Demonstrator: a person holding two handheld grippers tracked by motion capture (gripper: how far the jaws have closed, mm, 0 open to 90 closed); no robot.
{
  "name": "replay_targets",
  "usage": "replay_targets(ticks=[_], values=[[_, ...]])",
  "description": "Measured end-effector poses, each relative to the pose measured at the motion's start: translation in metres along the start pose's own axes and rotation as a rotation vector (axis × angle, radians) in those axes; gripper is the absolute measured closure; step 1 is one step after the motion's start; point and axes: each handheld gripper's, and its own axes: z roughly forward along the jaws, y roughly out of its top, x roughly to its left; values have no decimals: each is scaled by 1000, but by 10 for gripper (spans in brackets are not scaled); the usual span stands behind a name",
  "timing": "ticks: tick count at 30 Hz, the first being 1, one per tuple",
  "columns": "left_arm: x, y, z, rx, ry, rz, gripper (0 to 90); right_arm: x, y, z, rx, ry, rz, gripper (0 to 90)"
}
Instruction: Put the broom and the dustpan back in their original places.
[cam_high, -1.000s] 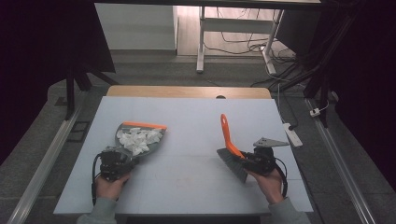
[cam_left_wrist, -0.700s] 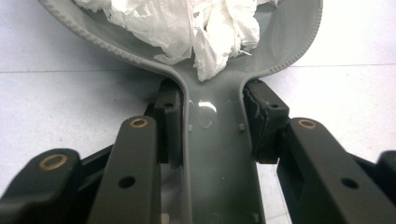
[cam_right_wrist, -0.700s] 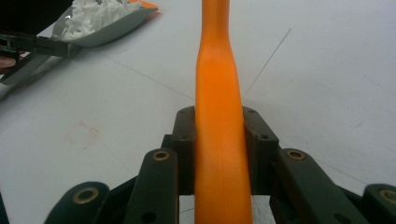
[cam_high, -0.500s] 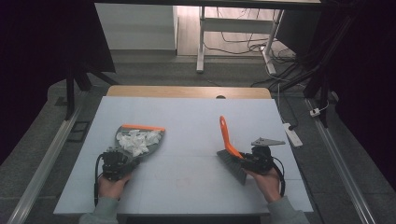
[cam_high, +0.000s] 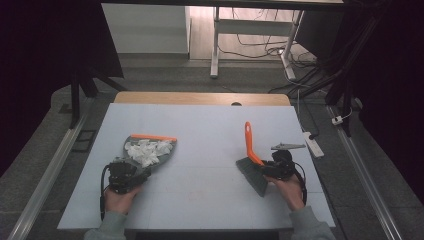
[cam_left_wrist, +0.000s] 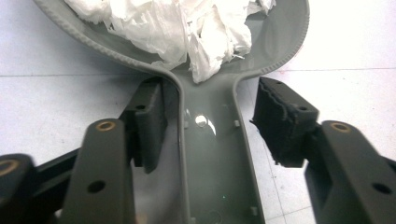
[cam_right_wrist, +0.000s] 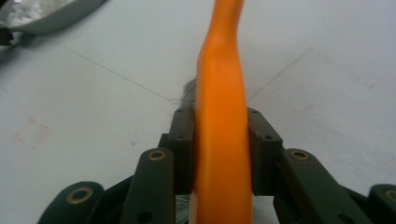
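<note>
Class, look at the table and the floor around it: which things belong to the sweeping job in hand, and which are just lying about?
In the job:
dustpan
white paper scraps in it
orange-handled brush
left gripper
right gripper

Lying about:
power strip on the floor
cables under the far desk

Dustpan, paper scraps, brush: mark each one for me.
dustpan (cam_left_wrist: 212, 154): left gripper view, on its grey handle between the opened jaws.
paper scraps (cam_high: 146, 151): high view, middle of the white pile in the pan.
brush (cam_right_wrist: 222, 116): right gripper view, on its orange handle.
</note>
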Motion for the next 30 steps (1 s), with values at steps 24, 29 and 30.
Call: replay_targets(ticks=[24, 29, 30], values=[[2, -1, -14, -18, -51, 54, 289, -14, -1, 9, 72, -156, -68, 541], [2, -1, -17, -29, -43, 76, 289, -13, -1, 7, 47, -158, -89, 528], [2, -1, -19, -32, -41, 88, 289, -12, -1, 5, 40, -164, -93, 526]])
